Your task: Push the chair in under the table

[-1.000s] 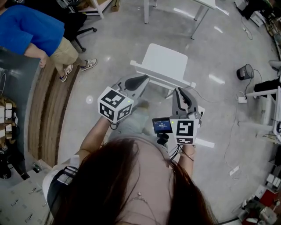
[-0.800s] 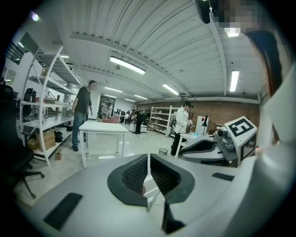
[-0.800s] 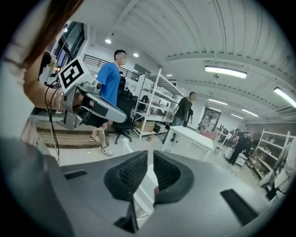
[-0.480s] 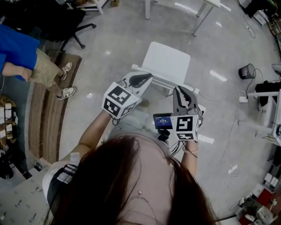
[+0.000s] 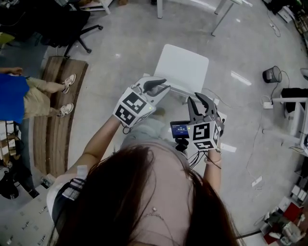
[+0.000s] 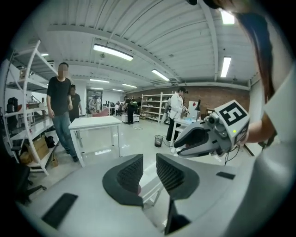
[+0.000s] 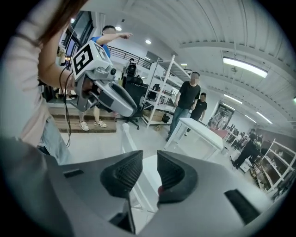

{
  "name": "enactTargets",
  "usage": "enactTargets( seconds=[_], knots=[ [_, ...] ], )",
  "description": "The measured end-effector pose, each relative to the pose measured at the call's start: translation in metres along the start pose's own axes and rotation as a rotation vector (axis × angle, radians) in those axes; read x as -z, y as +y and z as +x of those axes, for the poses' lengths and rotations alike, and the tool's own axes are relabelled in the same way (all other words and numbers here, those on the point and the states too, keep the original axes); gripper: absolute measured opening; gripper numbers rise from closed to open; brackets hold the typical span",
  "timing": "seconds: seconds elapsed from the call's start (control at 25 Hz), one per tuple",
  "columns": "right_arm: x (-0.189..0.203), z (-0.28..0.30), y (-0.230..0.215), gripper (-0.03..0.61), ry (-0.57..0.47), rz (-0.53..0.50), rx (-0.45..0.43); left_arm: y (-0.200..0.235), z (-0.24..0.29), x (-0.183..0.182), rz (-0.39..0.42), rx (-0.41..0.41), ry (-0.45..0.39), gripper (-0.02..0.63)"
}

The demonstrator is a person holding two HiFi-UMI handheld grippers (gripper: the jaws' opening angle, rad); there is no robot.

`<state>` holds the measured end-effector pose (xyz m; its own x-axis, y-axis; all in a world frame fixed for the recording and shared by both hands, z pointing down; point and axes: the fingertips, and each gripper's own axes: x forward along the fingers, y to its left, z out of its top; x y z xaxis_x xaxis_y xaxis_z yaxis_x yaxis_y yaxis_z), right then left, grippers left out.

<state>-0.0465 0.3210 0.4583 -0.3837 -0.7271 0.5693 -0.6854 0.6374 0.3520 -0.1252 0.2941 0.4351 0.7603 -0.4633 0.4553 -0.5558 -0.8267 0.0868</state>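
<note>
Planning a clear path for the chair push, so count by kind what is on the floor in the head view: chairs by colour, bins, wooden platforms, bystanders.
White chair: 1
Black office chair: 1
Bin: 1
Wooden platform: 1
Bystander: 1
Total: 5

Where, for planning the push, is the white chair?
Head view, centre: the white chair just beyond the left hand-held gripper and right hand-held gripper, short of the table.
</note>
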Motion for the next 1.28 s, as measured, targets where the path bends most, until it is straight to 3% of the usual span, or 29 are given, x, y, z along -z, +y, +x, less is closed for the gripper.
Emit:
enactTargets(
  seconds=[0.32, 0.72, 1.28],
  knots=[
    [0.014, 0.020, 0.003, 0.118, 0.063, -0.052, -0.059, 0.009, 0.018, 0.022, 0.129, 0.051, 0.127, 0.117],
    [0.037, 0.045, 0.006, 0.144, 0.162, -0.122, -0.134, 0.012, 0.044, 0.050, 0.368, 0.128, 0.329, 0.160],
    [0.061, 0.072, 0.009, 0.158, 0.256, -0.183, -0.193, 0.017, 0.070, 0.086, 0.528, 0.173, 0.524, 0.179]
  ],
)
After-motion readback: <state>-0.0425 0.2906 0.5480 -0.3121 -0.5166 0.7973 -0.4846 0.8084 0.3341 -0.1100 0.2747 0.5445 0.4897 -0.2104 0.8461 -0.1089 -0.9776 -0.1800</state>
